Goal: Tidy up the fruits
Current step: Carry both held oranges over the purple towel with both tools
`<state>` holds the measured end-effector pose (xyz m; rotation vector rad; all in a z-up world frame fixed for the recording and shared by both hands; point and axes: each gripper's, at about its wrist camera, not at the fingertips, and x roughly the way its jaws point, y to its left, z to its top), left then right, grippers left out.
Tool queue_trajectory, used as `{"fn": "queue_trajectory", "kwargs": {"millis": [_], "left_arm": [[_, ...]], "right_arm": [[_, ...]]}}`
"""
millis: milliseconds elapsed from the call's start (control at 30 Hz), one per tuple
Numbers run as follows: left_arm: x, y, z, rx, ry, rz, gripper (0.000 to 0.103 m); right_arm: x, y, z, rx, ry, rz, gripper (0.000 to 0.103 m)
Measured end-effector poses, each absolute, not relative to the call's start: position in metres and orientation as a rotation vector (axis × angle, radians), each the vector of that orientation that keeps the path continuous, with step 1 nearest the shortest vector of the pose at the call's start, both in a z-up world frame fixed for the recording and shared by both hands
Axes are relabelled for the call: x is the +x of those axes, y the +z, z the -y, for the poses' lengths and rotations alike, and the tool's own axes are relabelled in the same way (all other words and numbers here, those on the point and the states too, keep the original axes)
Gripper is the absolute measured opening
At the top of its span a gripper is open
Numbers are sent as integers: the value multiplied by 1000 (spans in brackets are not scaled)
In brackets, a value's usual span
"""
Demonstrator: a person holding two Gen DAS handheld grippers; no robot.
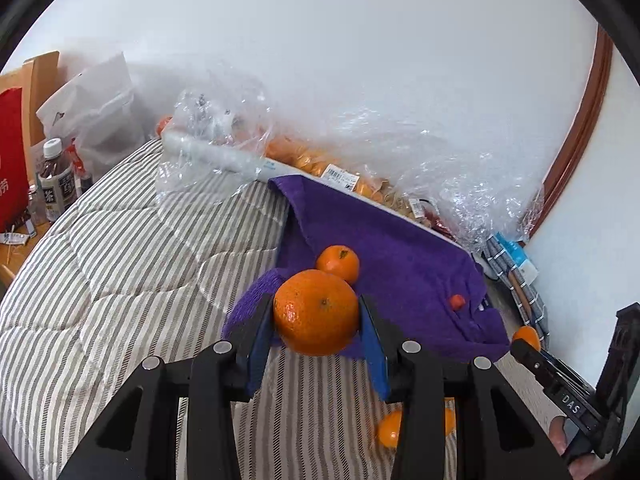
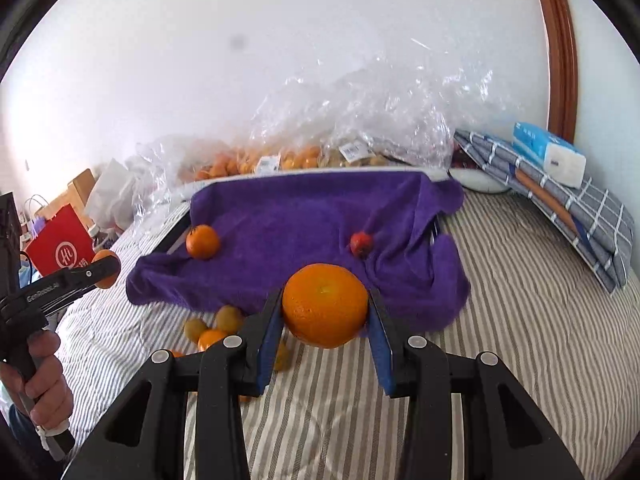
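Note:
My left gripper [image 1: 316, 312] is shut on an orange mandarin [image 1: 316, 312], held above the near edge of a purple towel [image 1: 392, 248] that covers a tray. A smaller mandarin [image 1: 338, 263] and a small red fruit [image 1: 457, 302] lie on the towel. My right gripper [image 2: 325, 312] is shut on a larger orange [image 2: 325, 311], just in front of the towel [image 2: 304, 216]. In the right wrist view the mandarin [image 2: 203, 241] and the red fruit [image 2: 361, 244] lie on the towel. Loose fruits [image 2: 216, 326] lie on the striped bed in front of the towel.
Clear plastic bags of fruit [image 2: 280, 156] lie behind the towel along the wall. Folded checked cloth and a tissue pack [image 2: 548, 154] are at the right. A red bag [image 2: 60, 246], bottles [image 1: 56, 180] and white bags stand at the left. The striped quilt [image 1: 120, 264] spreads around.

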<state>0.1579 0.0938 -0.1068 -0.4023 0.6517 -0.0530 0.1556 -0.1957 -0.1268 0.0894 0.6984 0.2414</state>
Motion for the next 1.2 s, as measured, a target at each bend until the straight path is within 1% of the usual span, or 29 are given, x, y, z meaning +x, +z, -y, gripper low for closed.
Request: {"fn": "queue_trajectory", "kwargs": {"millis": [467, 600, 733, 867, 1033, 1200], "left_arm": [[233, -108, -63, -368, -114, -688, 39], [237, -119, -56, -348, -133, -699, 39], [244, -134, -57, -391, -167, -766, 39], [242, -135, -58, -383, -156, -745, 39], [245, -143, -56, -417, -185, -799, 39], [246, -143, -53, -398, -178, -799, 39]], "right_arm": [[213, -120, 200, 53, 203, -658, 40], [226, -134, 211, 76, 175, -674, 40], [234, -149, 212, 60, 150, -712, 40], [234, -153, 214, 63, 145, -707, 40], [240, -167, 214, 78, 136, -754, 40], [242, -171, 217, 86, 136, -782, 40]]}}
